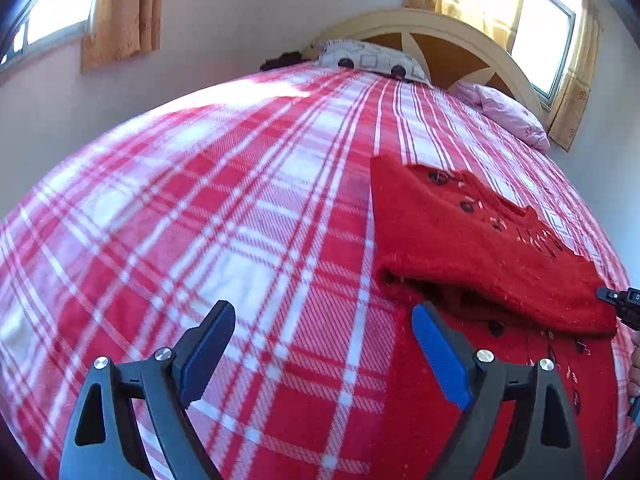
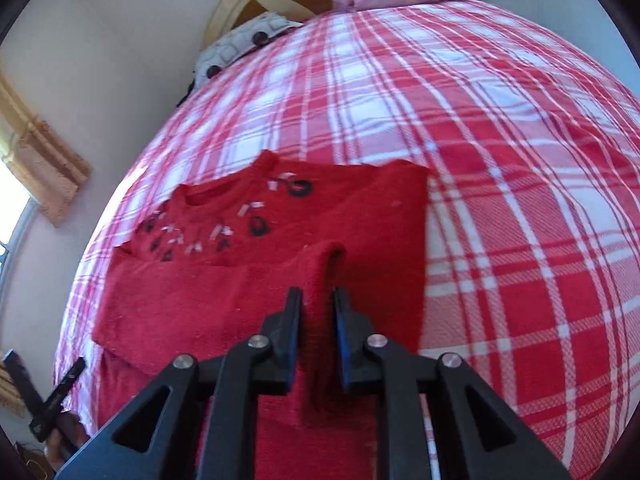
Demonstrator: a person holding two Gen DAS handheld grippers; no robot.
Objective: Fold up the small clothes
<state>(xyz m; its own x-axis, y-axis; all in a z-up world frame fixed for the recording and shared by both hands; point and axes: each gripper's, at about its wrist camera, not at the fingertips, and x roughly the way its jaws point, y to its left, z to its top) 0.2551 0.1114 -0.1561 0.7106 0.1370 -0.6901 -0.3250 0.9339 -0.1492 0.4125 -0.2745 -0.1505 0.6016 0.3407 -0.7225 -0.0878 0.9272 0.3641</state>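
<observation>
A red knitted sweater (image 1: 460, 240) with dark cherry motifs lies partly folded on the bed, its lower part doubled up over the body. In the right wrist view a raised fold of the sweater (image 2: 320, 216) stands between the fingers of my right gripper (image 2: 317, 294). The jaws are narrow, and a thin dark gap shows beside the right pad, so they do not pinch the cloth. My left gripper (image 1: 324, 310) hovers wide open over the plaid cover just left of the sweater's near corner, with nothing between its fingers. The right gripper's tip (image 1: 620, 300) shows at the sweater's right edge.
The bed carries a red and white plaid cover (image 1: 200, 200). A patterned pillow (image 1: 372, 58) and a pink pillow (image 1: 504, 114) lie by the curved wooden headboard (image 1: 440, 28). Curtained windows stand on both walls. A hand holding the left gripper (image 2: 52, 396) shows at the lower left.
</observation>
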